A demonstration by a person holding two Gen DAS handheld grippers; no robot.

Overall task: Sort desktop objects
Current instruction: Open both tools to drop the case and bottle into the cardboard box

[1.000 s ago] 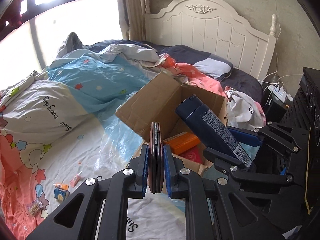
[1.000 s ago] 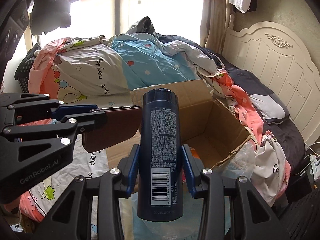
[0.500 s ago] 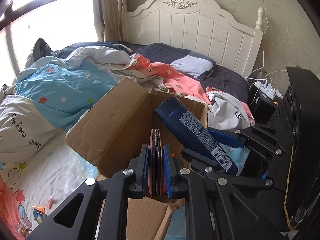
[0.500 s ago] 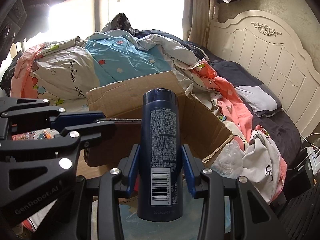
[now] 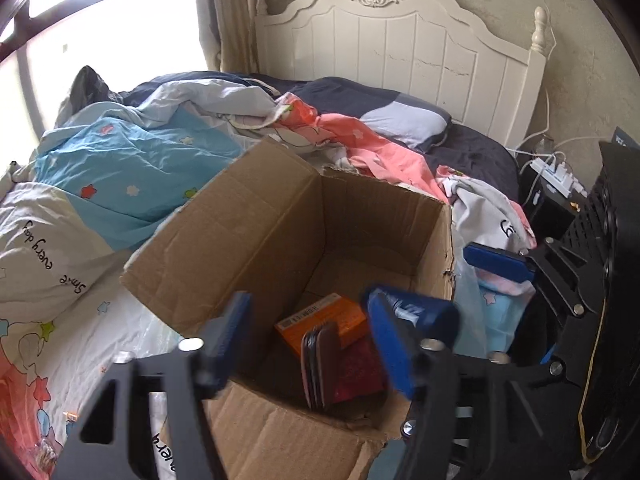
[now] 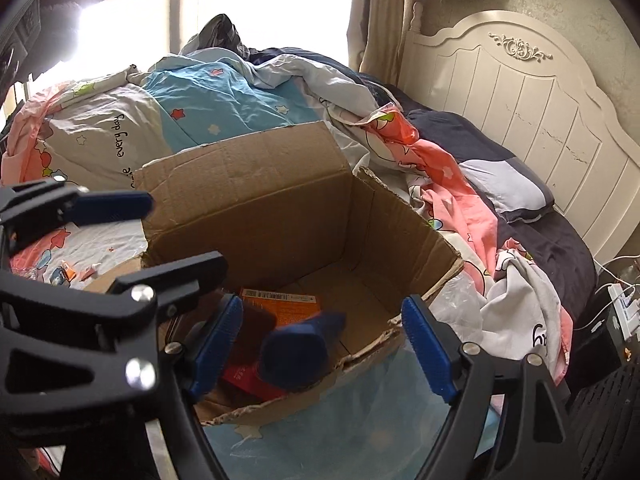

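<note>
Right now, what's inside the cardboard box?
Inside the cardboard box: an orange carton, a dark wallet on edge, a red packet and the blue bottle. Whatever lies beneath them is covered.

A cream wooden headboard (image 5: 404,52) with a carved ornament stands at the upper right of the frame against a rough, pale plaster wall (image 5: 580,60). The bed before it is unmade: a blue, white and pink quilt (image 5: 132,160) with stars lies heaped at the left, a dark sheet and a grey pillow (image 5: 404,124) near the headboard. Bright daylight floods through a large window (image 6: 248,8) at the upper left, beside beige curtains (image 6: 380,12). At the right edge, a white power strip (image 5: 556,172) sits on what may be a dark cabinet.
</note>
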